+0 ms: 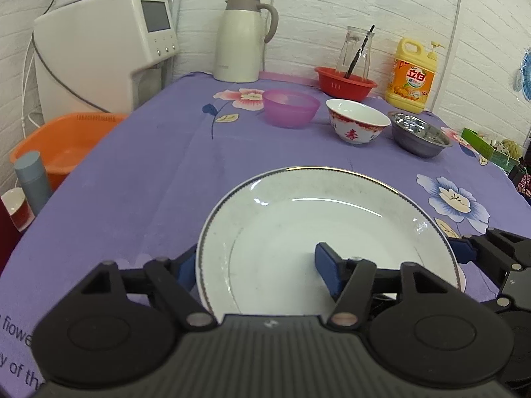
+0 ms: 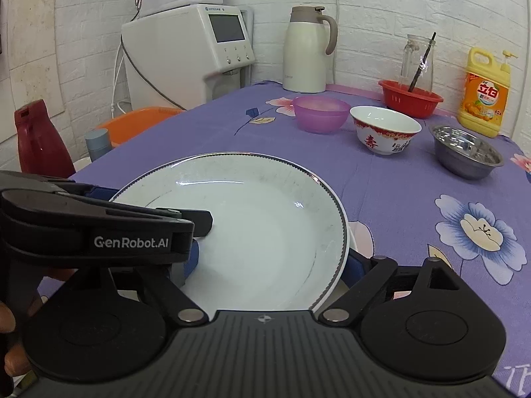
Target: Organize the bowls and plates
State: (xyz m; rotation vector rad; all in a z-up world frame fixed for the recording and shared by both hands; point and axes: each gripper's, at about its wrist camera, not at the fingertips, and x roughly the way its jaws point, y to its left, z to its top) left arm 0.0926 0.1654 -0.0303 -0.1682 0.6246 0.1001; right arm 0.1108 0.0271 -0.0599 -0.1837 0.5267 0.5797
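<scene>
The white plate lies between both tongs. The left tongs, lettered "GenRobot.AI", straddle its rim, open. Whether the right tongs grip it I cannot tell.

plate front | three bowls in row behind

The walls are white, with a relief pattern of bricks. The tabletop is covered with a purple cloth that has printed flowers. In the left corner a white water dispenser with a grey screen stands against the wall. Beside the tabletop on the left there is an orange plastic basin. The light is even and soft, with weak shadows.
</scene>
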